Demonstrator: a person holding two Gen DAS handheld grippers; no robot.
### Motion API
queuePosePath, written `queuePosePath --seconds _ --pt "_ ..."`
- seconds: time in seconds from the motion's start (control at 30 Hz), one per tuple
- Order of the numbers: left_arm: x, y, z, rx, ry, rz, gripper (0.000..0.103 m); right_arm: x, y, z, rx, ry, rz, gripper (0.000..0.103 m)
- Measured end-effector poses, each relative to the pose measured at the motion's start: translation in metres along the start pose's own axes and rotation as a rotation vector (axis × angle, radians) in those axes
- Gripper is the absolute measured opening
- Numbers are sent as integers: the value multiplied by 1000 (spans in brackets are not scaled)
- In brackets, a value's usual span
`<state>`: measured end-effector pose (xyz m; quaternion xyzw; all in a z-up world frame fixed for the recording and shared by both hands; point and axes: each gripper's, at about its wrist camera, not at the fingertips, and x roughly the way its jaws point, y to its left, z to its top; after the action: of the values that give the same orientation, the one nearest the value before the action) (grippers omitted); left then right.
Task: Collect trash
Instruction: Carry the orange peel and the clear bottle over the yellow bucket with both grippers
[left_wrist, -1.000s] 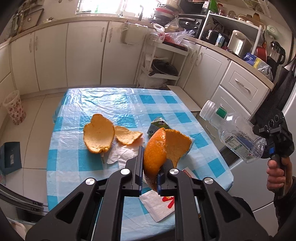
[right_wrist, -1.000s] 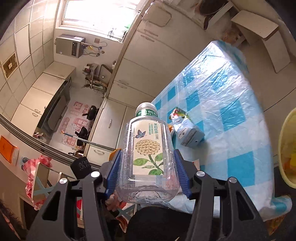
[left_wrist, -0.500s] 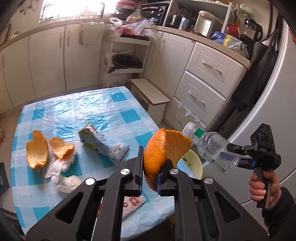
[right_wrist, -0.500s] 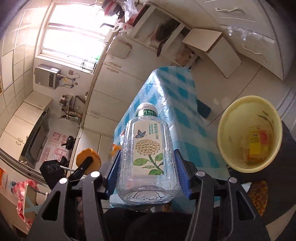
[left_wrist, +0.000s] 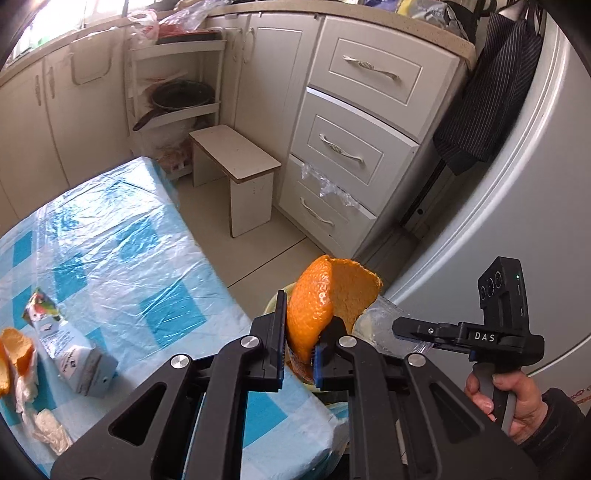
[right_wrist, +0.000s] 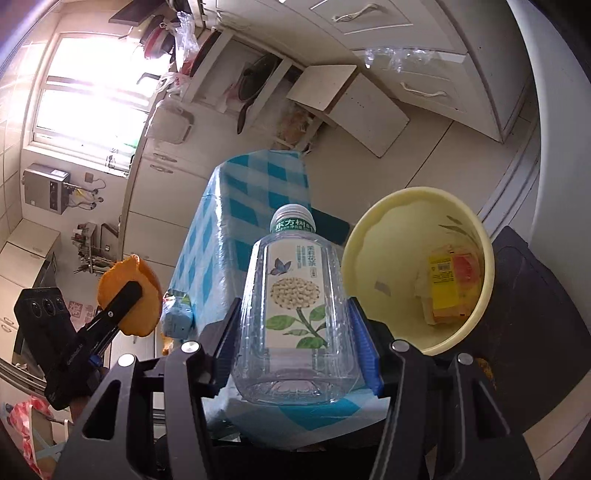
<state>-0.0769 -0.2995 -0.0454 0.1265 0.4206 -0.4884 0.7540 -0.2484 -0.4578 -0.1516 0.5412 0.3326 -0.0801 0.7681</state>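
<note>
Trash, left to right as seen from the left wrist camera: an orange peel piece (left_wrist: 11, 354) and crumpled tissue (left_wrist: 48, 430) at the left edge of the desk (left_wrist: 122, 251), which wears a blue-and-white checked cover under clear plastic; just right of them a small drink carton (left_wrist: 72, 354) lying on its side. Further right, past the desk's corner, the left gripper (left_wrist: 300, 354) pinches a large curved orange peel (left_wrist: 325, 299) between its blue-edged pads, jaws nearly together on the rind, the peel standing up above the fingertips; the gripper tilts downward over the corner. Behind the peel shows a sliver of the yellow bin (left_wrist: 271, 304). At far right the right gripper (left_wrist: 400, 328) is seen side-on, pointing leftward toward the peel, its handle held by a hand (left_wrist: 517, 398) in a dark sleeve, with a grey refrigerator behind.

From the right wrist camera: the left gripper (right_wrist: 131, 291) with its peel (right_wrist: 138, 295) at left, beside the desk (right_wrist: 258, 181); in the centre the right gripper (right_wrist: 301, 339), pitched downward, jaws held wide and clamped on both sides of a clear plastic bottle (right_wrist: 297, 306) with a flower label, cap pointing away; immediately right, the yellow bin (right_wrist: 373, 229) stands on the floor, open, with a yellow-and-orange wrapper (right_wrist: 448, 284) inside
</note>
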Motion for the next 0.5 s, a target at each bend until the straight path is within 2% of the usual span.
queuePosePath --seconds 0.4,0.5 --pt "78 -42 6 72 108 20 11 19 -42 12 52 -12 -100 55" --pt "95 -49 6 76 136 19 11 24 -48 16 61 -17 -145 58"
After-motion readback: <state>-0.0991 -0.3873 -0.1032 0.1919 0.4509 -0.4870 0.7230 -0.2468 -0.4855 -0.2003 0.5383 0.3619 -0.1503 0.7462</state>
